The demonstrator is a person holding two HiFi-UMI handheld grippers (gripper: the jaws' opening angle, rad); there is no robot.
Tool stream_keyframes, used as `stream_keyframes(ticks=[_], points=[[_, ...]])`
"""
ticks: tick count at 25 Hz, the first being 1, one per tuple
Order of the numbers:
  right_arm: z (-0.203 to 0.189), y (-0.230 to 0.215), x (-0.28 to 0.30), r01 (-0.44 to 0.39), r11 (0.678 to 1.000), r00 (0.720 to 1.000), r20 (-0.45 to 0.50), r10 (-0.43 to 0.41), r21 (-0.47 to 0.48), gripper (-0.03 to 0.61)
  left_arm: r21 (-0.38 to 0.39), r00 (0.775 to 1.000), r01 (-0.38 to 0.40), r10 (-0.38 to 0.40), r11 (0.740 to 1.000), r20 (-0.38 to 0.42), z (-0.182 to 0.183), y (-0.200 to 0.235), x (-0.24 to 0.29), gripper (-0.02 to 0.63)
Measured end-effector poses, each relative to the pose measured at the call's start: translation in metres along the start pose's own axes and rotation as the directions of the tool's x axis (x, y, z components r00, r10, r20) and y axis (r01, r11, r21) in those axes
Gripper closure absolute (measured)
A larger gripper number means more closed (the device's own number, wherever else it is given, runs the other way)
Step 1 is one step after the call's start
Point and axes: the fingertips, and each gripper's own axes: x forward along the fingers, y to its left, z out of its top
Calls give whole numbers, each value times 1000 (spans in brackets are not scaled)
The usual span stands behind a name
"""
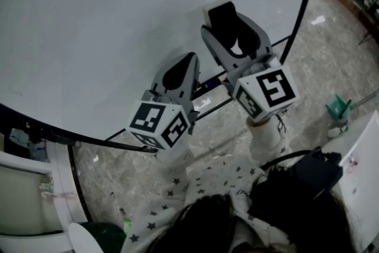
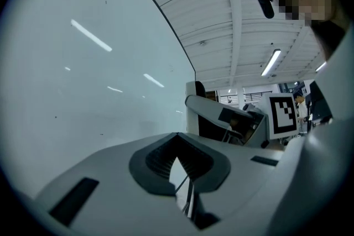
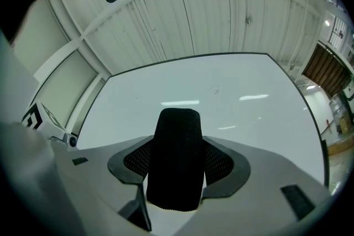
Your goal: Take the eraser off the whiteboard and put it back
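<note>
The fingers [image 3: 224, 166] of the right gripper [image 3: 178, 171] are clamped on the black eraser [image 3: 177, 157], one on each side. They hold it up in front of the whiteboard [image 1: 118, 26]; I can't tell whether it touches. Just beside it and lower, the left gripper [image 1: 188, 62] has its fingers pressed together, empty.

The head view looks steeply down from above the person onto the whiteboard [image 1: 118, 21], with the left gripper [image 1: 188, 62] and the right gripper [image 1: 228, 21] close beneath the lens. The left gripper view faces upward along its jaws: whiteboard at left, ceiling [image 2: 221, 14] above, right gripper at right. The right gripper view faces the whiteboard from close by, with ceiling above. All three views share the whiteboard.
</note>
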Motion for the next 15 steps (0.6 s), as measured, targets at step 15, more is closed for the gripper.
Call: stream_keyframes(ticks=[15], points=[[0, -1, 3, -12, 1000, 1000, 6, 12, -5, 321, 10, 1000, -12, 11, 1000, 22, 1, 1, 1, 612]])
